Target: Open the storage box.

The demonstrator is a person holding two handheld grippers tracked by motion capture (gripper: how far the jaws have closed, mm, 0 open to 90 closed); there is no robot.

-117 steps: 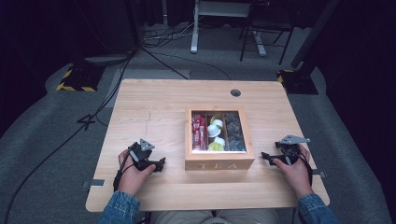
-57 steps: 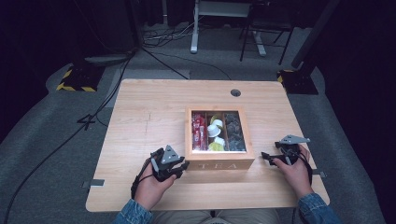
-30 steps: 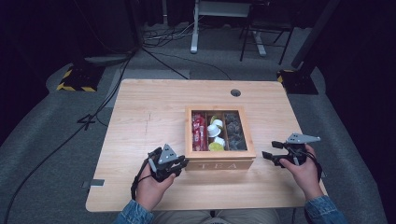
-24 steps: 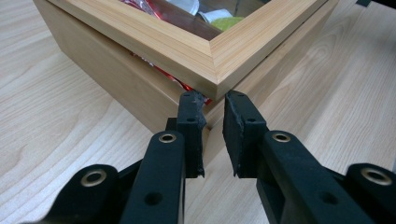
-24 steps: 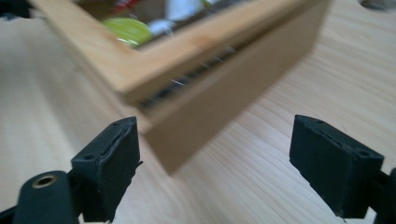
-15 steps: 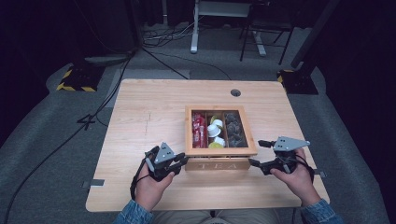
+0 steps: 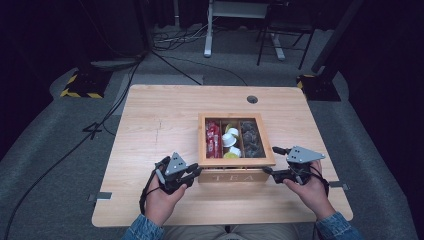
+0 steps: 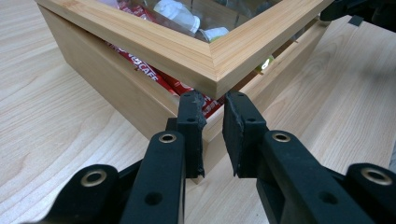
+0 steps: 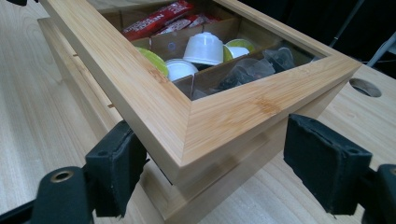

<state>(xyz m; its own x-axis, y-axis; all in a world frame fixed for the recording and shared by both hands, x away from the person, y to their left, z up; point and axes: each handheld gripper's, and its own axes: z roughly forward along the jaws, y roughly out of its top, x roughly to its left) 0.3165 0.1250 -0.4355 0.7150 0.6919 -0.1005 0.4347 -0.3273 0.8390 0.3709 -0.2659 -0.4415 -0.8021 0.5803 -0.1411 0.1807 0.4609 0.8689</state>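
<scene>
1. At the near-left corner of the wooden tea box (image 7: 235, 176), the left gripper (image 7: 192, 172) has its fingers (image 8: 191, 116) drawn together. Their tips sit just under the corner of the lid (image 7: 236, 161). We judge they are tucked there as a wedge, since the front edge of the lid stands a little above the body of the box. Whether the tips actually bear the lid's weight, we cannot tell.

2. Between the two hands, the box rests on the desk (image 7: 160, 120), toward its near edge and slightly right of centre. Its front wall, lettered TEA, faces us.
   - It is pale, straight-grained wood, and the lid is a mitred frame around a clear pane.
   - Through the pane we see three compartments: red sachets (image 7: 212, 139) on the left, white and lime-green capsules (image 7: 230, 142) in the middle, and dark wrapped tea bags (image 7: 252, 142) on the right.
   - The left gripper view shows the sachets through the gap under the lid.

3. At the near-right corner, the right gripper (image 7: 270, 160) has its fingers (image 9: 116, 170) spread wide. They have just been closing a little, with the lid's corner between them. The pads stand clear of the wood on both sides. We take it this hand is lining up to pinch the frame and swing the lid open.
</scene>
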